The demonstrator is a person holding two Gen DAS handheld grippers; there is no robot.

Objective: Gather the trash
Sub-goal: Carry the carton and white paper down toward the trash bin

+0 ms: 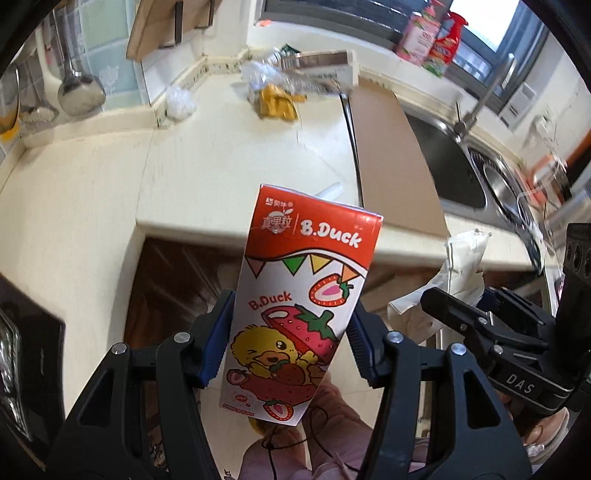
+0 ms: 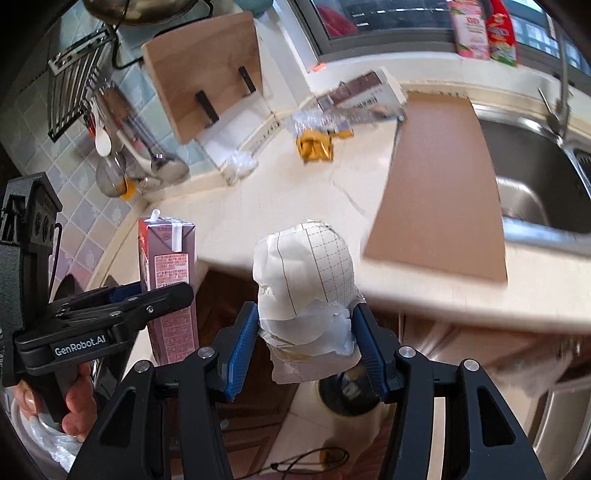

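Observation:
A red-and-white B.Duck strawberry drink carton (image 1: 303, 280) stands upright between the blue pads of my left gripper (image 1: 291, 332), which is shut on its sides. In the right wrist view the same carton (image 2: 166, 280) shows its straw at the left. My right gripper (image 2: 304, 339) is shut on a crumpled ball of white gridded paper (image 2: 306, 280). Both grippers hang side by side off the front edge of the cream counter (image 1: 207, 166), over the cabinet front. More rubbish lies at the back of the counter: a yellow wrapper (image 2: 314, 147), crumpled clear plastic (image 2: 242, 160) and a barcoded box (image 2: 365, 94).
A brown cardboard sheet (image 2: 439, 184) lies by the steel sink (image 2: 535, 166) and tap. A wooden cutting board (image 2: 207, 74) leans on the tiled wall beside hanging ladles (image 1: 79, 92). Bottles (image 1: 432, 33) stand on the windowsill. A hand and a plastic-lined rim (image 2: 48, 439) show at lower left.

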